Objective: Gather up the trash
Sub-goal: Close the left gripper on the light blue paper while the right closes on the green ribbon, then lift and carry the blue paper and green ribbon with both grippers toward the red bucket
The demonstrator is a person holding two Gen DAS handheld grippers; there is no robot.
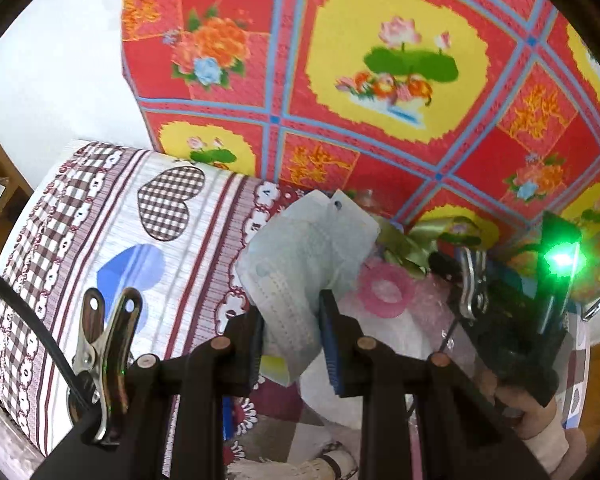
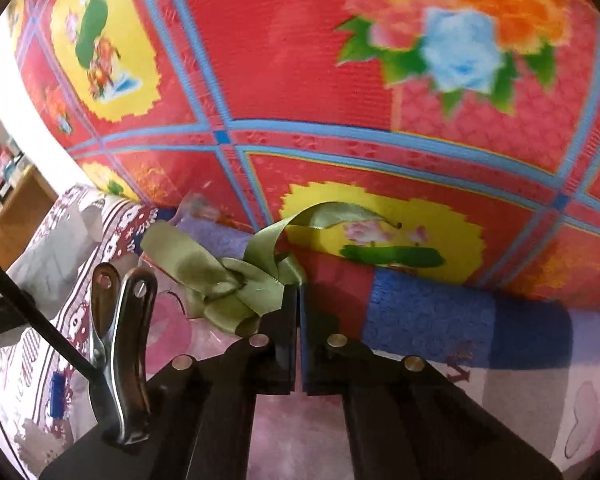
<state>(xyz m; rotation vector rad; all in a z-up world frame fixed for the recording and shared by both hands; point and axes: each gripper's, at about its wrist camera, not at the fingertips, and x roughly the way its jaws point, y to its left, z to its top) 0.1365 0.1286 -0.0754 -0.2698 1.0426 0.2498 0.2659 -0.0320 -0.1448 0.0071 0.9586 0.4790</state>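
The face mask [image 1: 300,264], a crumpled pale blue disposable item with a pleated white edge, sits between the fingers of the left gripper [image 1: 290,320]. Both pads press on its lower portion; the jaws stand partly closed and clamp it. The bulk of the mask extends forward and upward beyond the fingertips.

The green ribbon [image 2: 236,280], an olive satin bow with one loose tail curling up and to the right, lies at the tip of the right gripper [image 2: 298,304]. The jaws of this gripper are together, with only a thin slit between the pads. The bow touches the left finger [image 2: 284,320]; whether any strand is pinched between the pads cannot be determined. In the left wrist view the same ribbon appears ahead and to the right of the mask, beside the right gripper body with its green indicator light [image 1: 562,258].

A pink ring [image 1: 386,290] lies just right of the left gripper's right finger, on a clear plastic sheet.

Left of the left gripper runs a patterned cloth [image 1: 140,248] with checked hearts and maroon bands. Ahead of both grippers lies a red floral mat [image 2: 300,60] with blue grid lines and yellow medallions. A blue and lilac textured roll [image 2: 460,328] lies right of the right gripper.
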